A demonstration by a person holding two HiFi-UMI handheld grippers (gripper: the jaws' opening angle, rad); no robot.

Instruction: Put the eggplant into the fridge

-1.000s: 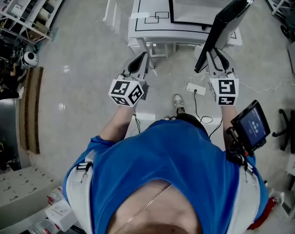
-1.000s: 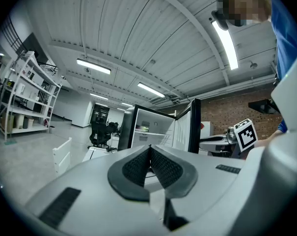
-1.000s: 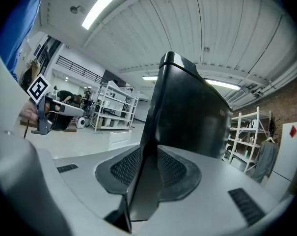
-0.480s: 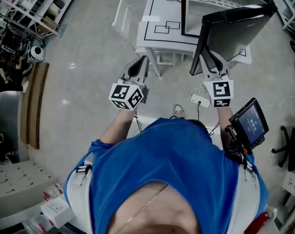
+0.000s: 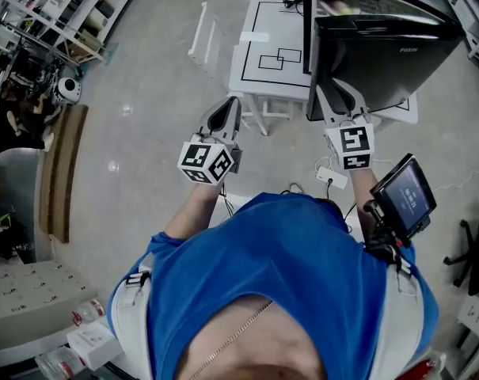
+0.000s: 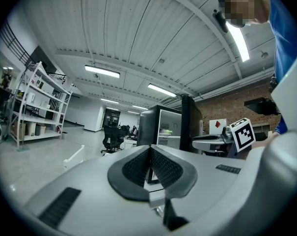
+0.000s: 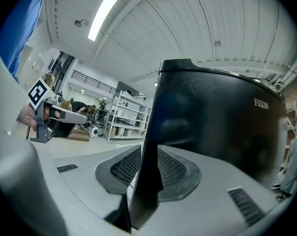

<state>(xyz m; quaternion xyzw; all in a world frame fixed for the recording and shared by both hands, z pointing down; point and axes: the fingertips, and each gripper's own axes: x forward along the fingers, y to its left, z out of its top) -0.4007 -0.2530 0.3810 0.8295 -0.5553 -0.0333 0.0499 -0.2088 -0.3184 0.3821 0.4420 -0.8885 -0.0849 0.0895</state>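
Two grippers, right gripper (image 5: 338, 101) jaws clamped on fridge door (image 5: 382, 62), door swung broadside, left gripper (image 5: 227, 109) jaws together.

Pretty clearly a big lab/workshop hall is shown: metal shelving racks (image 6: 38, 107), strip lights (image 6: 102, 71), a brick wall (image 6: 231, 107) and a concrete floor (image 5: 144, 93) are seen.
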